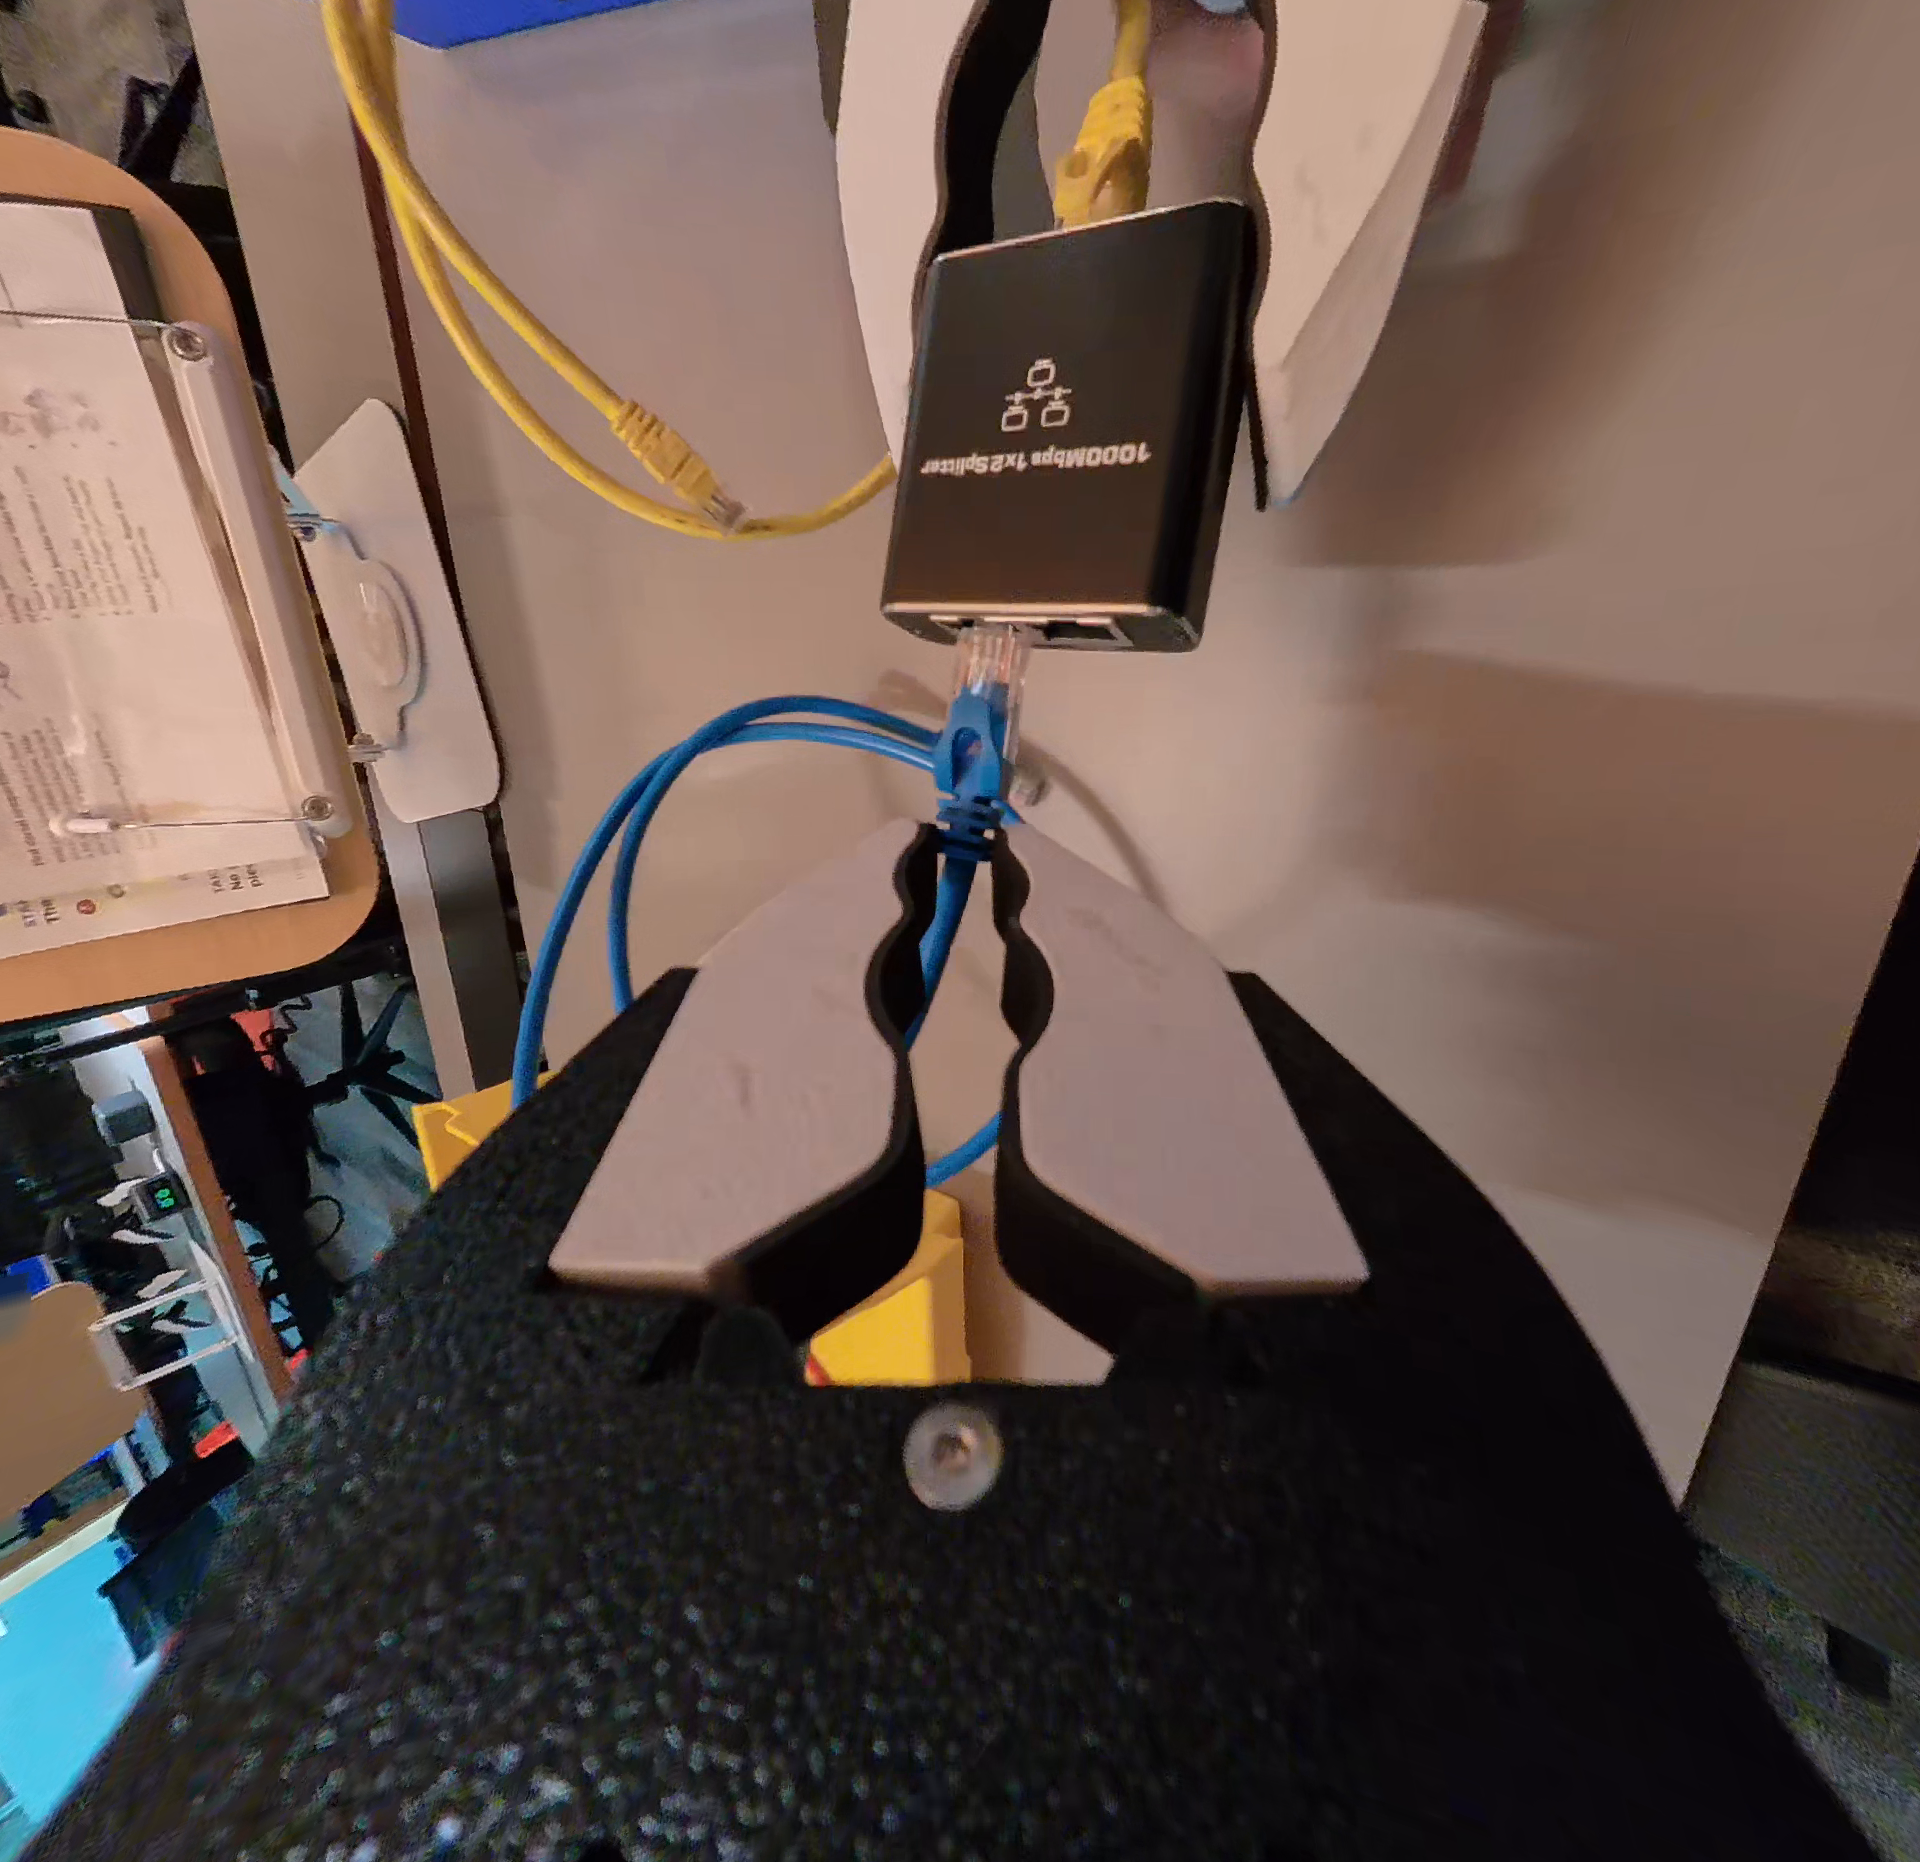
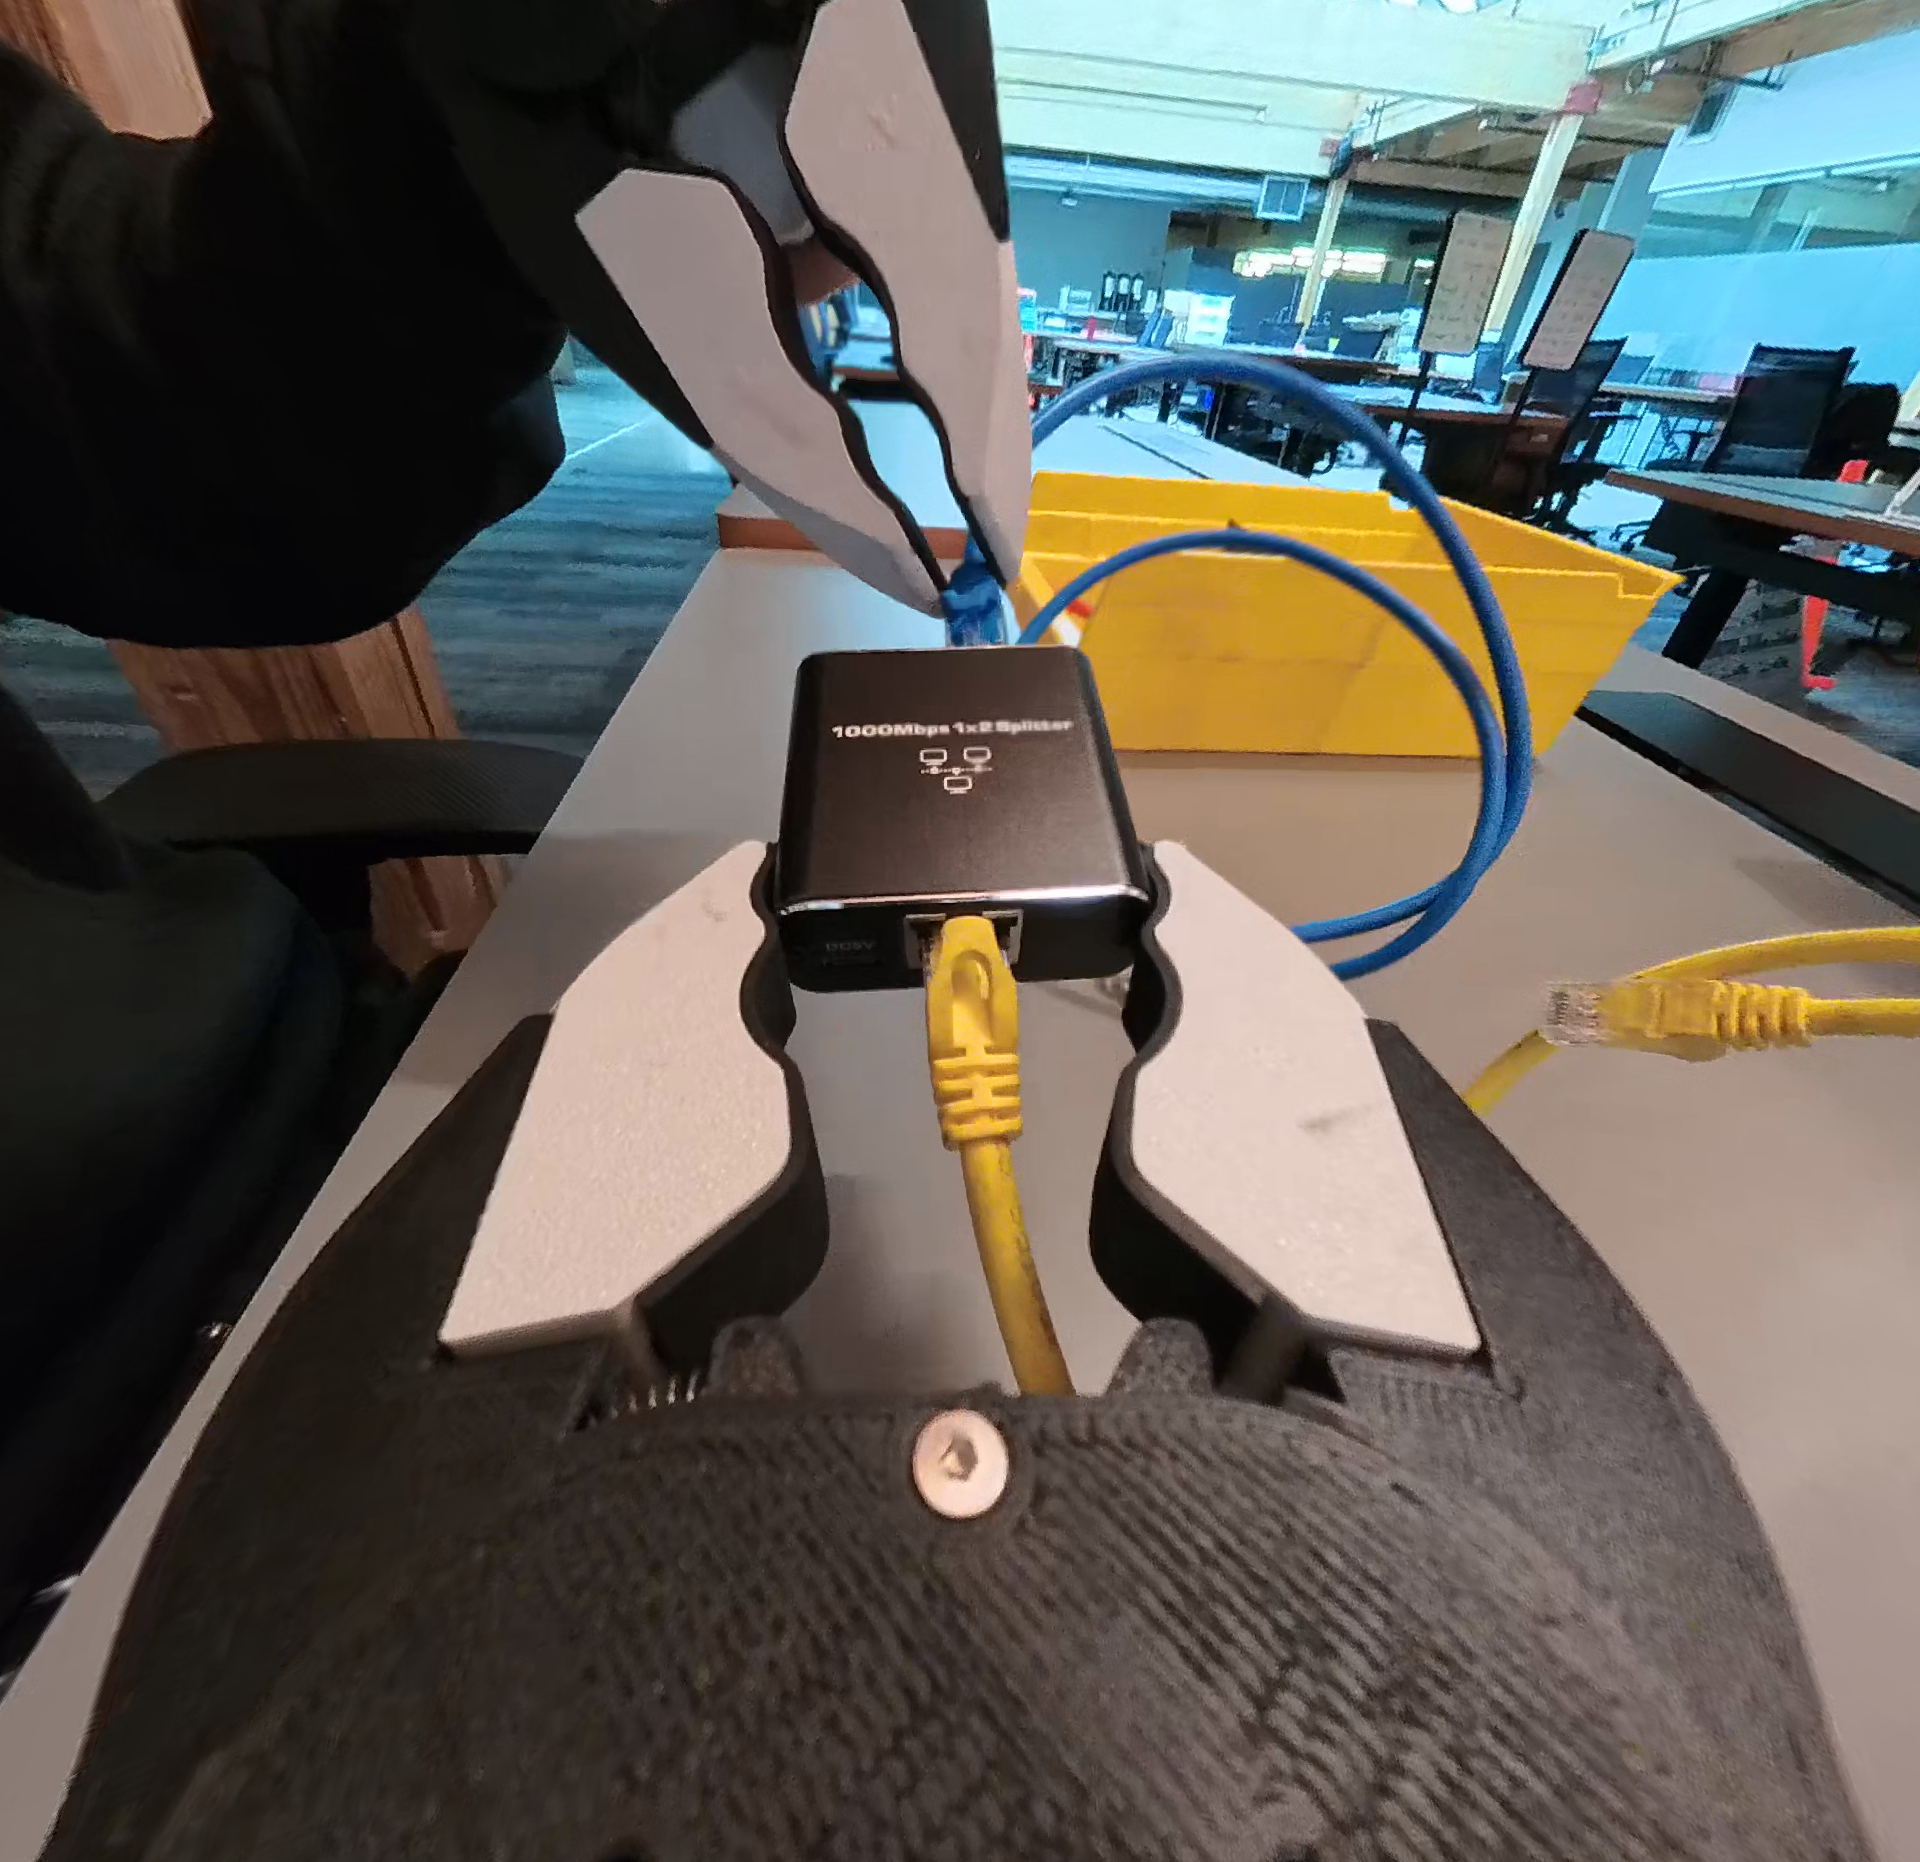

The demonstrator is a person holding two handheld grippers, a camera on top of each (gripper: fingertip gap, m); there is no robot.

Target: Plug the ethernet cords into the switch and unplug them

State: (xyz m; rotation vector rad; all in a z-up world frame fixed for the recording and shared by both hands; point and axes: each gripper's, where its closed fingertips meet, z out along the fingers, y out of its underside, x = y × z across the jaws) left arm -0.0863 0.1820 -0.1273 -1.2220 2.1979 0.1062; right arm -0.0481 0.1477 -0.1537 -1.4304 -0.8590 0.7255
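Grey surface (image 2: 1558,1293) carries a yellow bin (image 2: 1351,649). Right hand-held gripper (image 2: 961,919) clamps the black switch (image 2: 951,804), a yellow cord (image 2: 982,1064) plugged in. Left hand-held gripper (image 1: 961,836) pinches the blue cord (image 1: 977,763), its plug at a port.

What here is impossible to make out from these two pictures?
- Right wrist view: the blue plug's seating, hidden behind the switch.
- Left wrist view: the yellow plug's port, behind the switch's far edge.
- Both views: where the yellow cord ends, cut off by picture edges.
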